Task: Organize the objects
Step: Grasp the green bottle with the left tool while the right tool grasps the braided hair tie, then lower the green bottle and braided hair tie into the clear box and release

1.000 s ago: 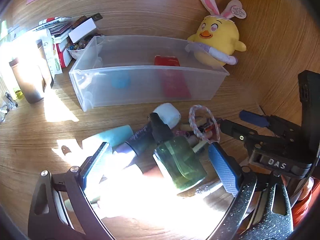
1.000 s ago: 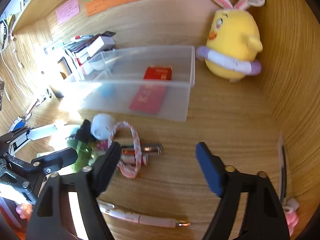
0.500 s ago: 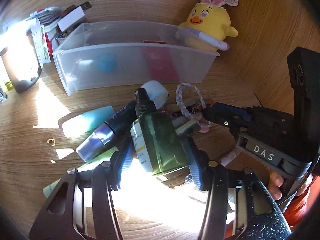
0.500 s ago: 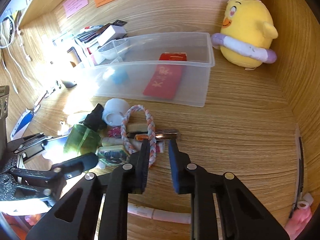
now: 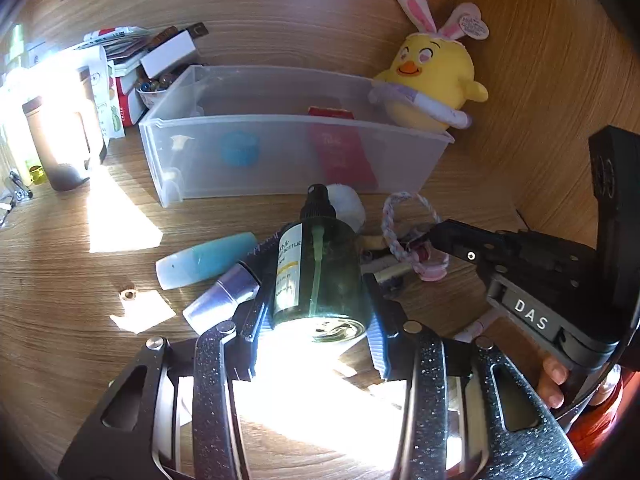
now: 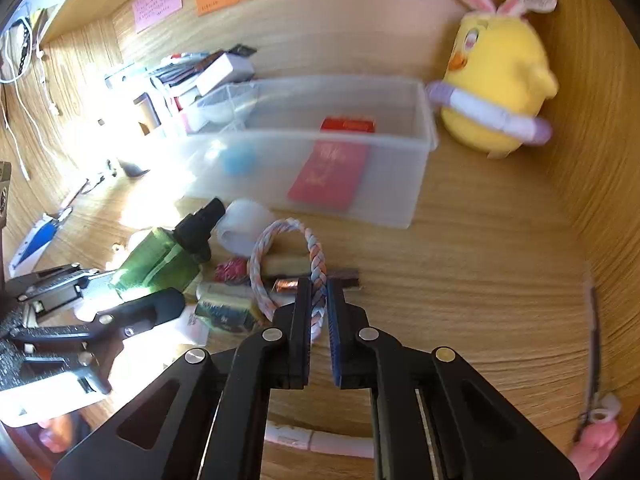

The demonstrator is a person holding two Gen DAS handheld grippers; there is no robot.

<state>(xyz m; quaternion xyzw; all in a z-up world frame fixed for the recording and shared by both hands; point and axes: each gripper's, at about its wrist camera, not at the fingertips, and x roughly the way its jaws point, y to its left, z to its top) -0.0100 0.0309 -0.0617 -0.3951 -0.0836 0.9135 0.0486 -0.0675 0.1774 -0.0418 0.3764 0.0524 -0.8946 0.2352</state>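
clearly the left gripper (image 5: 316, 312), jaws closing, clasped the green spray bottle (image 5: 320, 268) low in frame: rigid, slippery. the right gripper (image 6: 319, 304) pinched the soft braided loop (image 6: 316, 264), light.

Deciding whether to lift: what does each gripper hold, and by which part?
Left gripper, jaws closing: green spray bottle, low on its body. Right gripper: braided cord loop, pinched on its near strand.

Both wrist views close, angled down — share clear bin (image 5: 296, 152) (image 6: 416, 184), probably same clutter.
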